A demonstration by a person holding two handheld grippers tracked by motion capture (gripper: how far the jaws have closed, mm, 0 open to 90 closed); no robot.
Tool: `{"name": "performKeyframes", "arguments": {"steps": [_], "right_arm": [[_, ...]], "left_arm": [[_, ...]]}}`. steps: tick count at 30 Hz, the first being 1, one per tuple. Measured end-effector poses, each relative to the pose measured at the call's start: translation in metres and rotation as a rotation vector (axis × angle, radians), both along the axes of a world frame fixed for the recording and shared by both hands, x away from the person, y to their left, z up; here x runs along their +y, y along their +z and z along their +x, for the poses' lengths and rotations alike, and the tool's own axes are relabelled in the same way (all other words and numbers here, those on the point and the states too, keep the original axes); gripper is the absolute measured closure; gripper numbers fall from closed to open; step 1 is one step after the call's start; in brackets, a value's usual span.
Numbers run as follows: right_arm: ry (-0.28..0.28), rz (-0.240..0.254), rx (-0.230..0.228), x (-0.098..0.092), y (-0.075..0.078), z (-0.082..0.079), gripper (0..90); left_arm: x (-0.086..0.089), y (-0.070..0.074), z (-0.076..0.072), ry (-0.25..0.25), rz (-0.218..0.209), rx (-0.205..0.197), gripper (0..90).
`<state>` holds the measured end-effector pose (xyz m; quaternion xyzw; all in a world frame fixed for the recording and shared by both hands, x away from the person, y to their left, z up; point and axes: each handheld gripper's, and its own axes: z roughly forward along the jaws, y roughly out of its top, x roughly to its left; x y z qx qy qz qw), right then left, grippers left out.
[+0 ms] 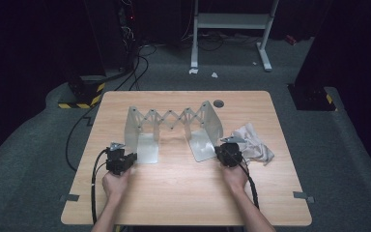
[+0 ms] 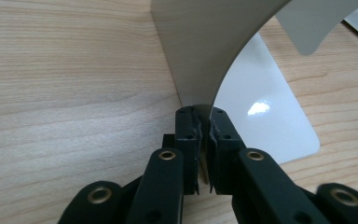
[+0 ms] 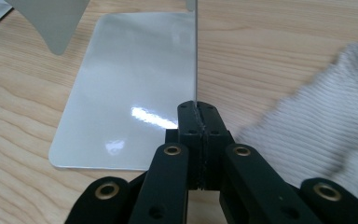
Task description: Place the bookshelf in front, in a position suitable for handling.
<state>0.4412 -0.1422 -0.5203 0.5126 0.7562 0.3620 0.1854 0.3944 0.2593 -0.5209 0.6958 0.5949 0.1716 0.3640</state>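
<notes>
A white metal extendable rack with a scissor lattice stands mid-table, an upright end plate and a flat foot at each side. My left gripper is shut on the near edge of the left end plate, low down by its foot; the pads pinch the thin sheet. My right gripper is shut on the near edge of the right end plate, seen edge-on above the jaws, beside its glossy foot.
A crumpled white-grey cloth lies just right of my right gripper, close to the jaws. A round cable hole sits near the far edge of the wooden table. Cables trail from both grippers toward the near edge.
</notes>
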Motion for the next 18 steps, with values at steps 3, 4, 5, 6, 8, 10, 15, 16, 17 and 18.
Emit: {"name": "performKeyframes", "arguments": {"steps": [3, 4, 5, 6, 8, 10, 15, 16, 17, 18], "right_arm": [[-0.018, -0.007, -0.004, -0.010, 0.000, -0.003, 90.0], [-0.024, -0.009, -0.006, -0.013, 0.000, -0.005, 90.0], [-0.028, -0.008, -0.008, -0.016, 0.000, -0.006, 90.0], [-0.033, -0.008, -0.007, -0.018, 0.000, -0.008, 90.0], [-0.041, -0.010, -0.009, -0.023, 0.000, -0.011, 90.0], [-0.047, -0.013, -0.012, -0.029, 0.000, -0.015, 90.0], [-0.059, -0.014, -0.017, -0.039, 0.000, -0.022, 90.0], [-0.062, -0.013, -0.015, -0.041, 0.000, -0.024, 90.0], [-0.065, -0.015, -0.016, -0.043, 0.000, -0.026, 90.0], [-0.069, -0.016, -0.014, -0.045, 0.000, -0.028, 90.0]], "left_arm": [[-0.004, 0.000, 0.000, -0.013, -0.004, -0.004, 84.9], [-0.008, 0.000, 0.000, -0.025, -0.007, -0.004, 85.0], [-0.008, 0.000, 0.000, -0.025, -0.007, -0.004, 85.1], [-0.011, -0.001, -0.001, -0.036, -0.010, -0.005, 85.2], [-0.014, -0.001, -0.002, -0.046, -0.009, -0.006, 85.3], [-0.016, 0.000, -0.002, -0.055, -0.007, -0.004, 85.2], [-0.026, 0.000, -0.006, -0.086, -0.004, -0.008, 85.2], [-0.028, 0.000, -0.006, -0.092, -0.002, -0.007, 85.1], [-0.030, 0.000, -0.007, -0.098, -0.002, -0.009, 85.0], [-0.033, 0.000, -0.007, -0.105, 0.000, -0.010, 84.9]]}}
